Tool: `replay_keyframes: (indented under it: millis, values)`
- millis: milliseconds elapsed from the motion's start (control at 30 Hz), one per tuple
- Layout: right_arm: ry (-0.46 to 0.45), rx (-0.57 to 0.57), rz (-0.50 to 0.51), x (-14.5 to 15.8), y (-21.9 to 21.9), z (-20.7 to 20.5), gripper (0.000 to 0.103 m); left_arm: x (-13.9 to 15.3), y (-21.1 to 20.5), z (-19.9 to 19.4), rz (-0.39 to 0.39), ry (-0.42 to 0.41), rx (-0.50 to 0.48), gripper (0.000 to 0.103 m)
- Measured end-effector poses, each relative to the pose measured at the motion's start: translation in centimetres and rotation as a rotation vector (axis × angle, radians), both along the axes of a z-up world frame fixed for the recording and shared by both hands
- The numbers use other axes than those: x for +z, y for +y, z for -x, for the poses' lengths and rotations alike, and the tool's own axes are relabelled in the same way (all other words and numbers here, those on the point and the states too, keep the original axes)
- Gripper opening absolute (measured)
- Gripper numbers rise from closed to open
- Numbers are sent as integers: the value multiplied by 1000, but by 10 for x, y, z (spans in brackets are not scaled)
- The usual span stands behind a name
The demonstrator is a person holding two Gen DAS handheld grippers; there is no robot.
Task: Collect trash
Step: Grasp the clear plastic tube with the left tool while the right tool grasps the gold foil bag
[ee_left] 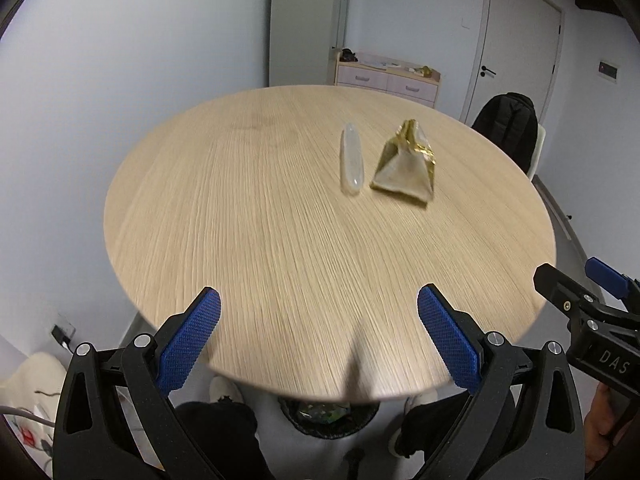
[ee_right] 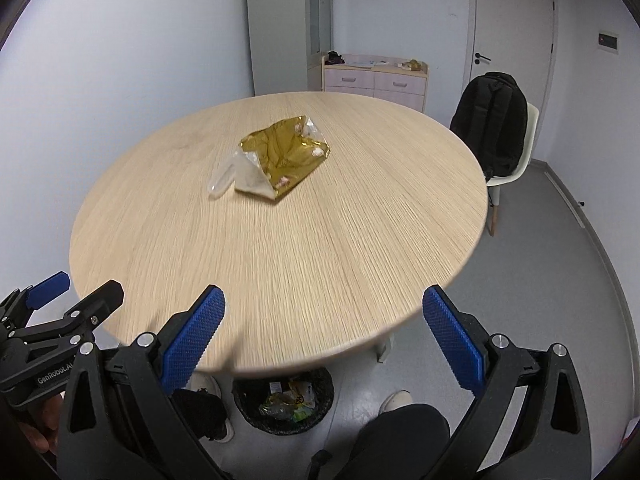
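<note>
Two pieces of trash remain on the round table (ee_left: 280,220): a gold wrapper (ee_left: 404,164) and a clear plastic sleeve (ee_left: 350,160). Both lie toward the far edge, just beside each other; from the right wrist view the sleeve partly tucks behind the wrapper, so whether they touch cannot be told. The rest of the table surface carries nothing.

The left tool (ee_left: 319,336) sits at the near edge, fingers spread wide, holding nothing. The right tool (ee_right: 324,336) sits at the near edge toward the right side, likewise spread and empty. Each tool shows at the margin of the other's view.

A black bin (ee_right: 283,404) stands on the floor under the near edge, between the person's feet, with wrappers already in it.

Assessment: the task appears partly done, and the step in hand is the reach for the remaining two pieces. The next move calls for carrying one tool across the table to the far side and lowering its fingers astride the raised fold of the wrapper. The sleeve lies flat and looks slippery; it will likely need a low, careful pinch along its narrow width.
</note>
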State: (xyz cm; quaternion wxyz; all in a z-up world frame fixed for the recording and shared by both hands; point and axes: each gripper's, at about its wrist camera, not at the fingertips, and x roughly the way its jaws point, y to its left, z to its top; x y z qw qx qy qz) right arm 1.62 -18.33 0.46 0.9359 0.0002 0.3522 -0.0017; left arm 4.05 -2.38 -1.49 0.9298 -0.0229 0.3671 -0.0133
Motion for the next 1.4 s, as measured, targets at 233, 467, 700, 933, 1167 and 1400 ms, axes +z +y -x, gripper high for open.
replay_keyframes:
  millis: [233,467,700,933,1167,1400]
  values:
    - [14,10,1,8,16,-40,95,9,11,-35,-11,0,20,97]
    - [7,10,5,20,32,-78,95,13,29,-69,10,9,34,97]
    - [35,-17,16,26,49,-137,95,14,41,-105,8,19,47,97]
    - [120,-28,13,16,60,-190,87,12,45,-129,0,30,51,97]
    - [163,-45,-2,2,66,-226,76,7,41,-141,-25,42,46,97]
    - [234,-46,20,-25,66,-248,6,1,31,-156,-40,59,24,97]
